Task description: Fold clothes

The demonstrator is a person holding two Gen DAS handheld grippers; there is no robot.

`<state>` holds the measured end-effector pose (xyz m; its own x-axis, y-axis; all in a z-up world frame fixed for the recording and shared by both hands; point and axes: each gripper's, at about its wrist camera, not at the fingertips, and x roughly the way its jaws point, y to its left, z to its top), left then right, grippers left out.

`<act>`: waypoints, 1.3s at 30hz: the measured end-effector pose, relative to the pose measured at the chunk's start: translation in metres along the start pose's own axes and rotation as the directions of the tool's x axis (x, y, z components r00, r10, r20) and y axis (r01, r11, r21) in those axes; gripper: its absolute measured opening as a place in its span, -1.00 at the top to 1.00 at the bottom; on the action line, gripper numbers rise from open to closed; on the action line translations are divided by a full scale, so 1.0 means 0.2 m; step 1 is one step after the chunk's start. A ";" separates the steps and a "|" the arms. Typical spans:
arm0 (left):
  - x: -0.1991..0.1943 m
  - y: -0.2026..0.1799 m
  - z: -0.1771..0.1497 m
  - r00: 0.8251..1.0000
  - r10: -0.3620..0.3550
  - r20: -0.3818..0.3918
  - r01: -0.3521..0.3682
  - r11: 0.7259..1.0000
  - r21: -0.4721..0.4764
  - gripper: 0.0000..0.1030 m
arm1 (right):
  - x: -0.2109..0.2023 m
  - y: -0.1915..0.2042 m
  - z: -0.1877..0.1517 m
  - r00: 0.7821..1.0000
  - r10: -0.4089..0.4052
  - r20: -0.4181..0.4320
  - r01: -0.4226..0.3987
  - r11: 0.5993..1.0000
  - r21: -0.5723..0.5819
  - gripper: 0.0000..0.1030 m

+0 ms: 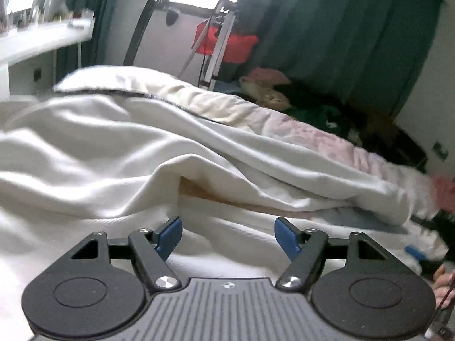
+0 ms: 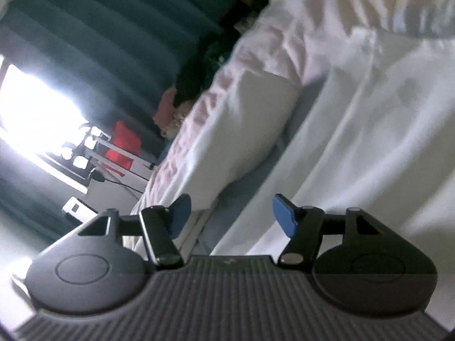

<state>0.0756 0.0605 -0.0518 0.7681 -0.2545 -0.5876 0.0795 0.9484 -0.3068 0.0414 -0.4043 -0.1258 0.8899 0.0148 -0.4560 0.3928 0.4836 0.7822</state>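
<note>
Left gripper [image 1: 228, 234]: my jaws spread, empty, low over the white garment [image 1: 99, 147].
Right gripper [image 2: 231, 217]: spread, empty.
Risk: pinching several layers; fold bunches.

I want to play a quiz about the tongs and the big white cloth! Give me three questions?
1. True or false: the left tongs are clamped on the rumpled white cloth garment.
2. Which colour are the pads of the right tongs? A) red B) blue C) yellow
3. Fill in: behind the bed hang dark ____ curtains.

Key: 1 false, they are open, holding nothing. 2 B. 3 green.
</note>
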 end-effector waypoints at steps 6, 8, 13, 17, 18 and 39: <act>0.07 0.06 0.04 0.999 -0.046 0.027 0.048 0.997 -0.057 -0.39 | 0.18 0.04 0.14 0.997 -0.068 -0.031 0.066 0.996 -0.059 -0.29; 0.10 0.05 0.04 0.998 -0.056 0.035 0.058 0.997 -0.049 -0.39 | 0.25 0.09 0.17 0.996 -0.092 -0.018 0.090 0.990 -0.112 -0.29; 0.18 0.06 0.04 0.994 -0.092 0.053 0.095 0.994 -0.049 -0.39 | 0.60 0.23 0.20 0.982 -0.176 -0.066 0.160 0.967 -0.200 -0.11; 0.26 0.09 0.04 0.989 -0.126 0.080 0.131 0.989 -0.065 -0.38 | 0.79 0.43 0.27 0.967 -0.253 0.026 0.250 0.928 -0.276 0.67; 0.28 0.10 0.04 0.987 -0.139 0.085 0.145 0.987 -0.069 -0.38 | 0.82 0.49 0.30 0.967 -0.249 0.046 0.251 0.920 -0.300 0.72; 0.49 0.29 0.02 0.941 -0.303 0.151 0.335 0.897 -0.287 -0.16 | 0.82 0.57 0.50 0.998 -0.012 0.062 0.045 0.830 -0.557 -0.34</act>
<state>0.1583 0.0916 -0.1240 0.7945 -0.4984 -0.3468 0.1464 0.7115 -0.6872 0.2555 -0.4332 -0.0691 0.8977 -0.0458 -0.4382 0.2367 0.8889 0.3921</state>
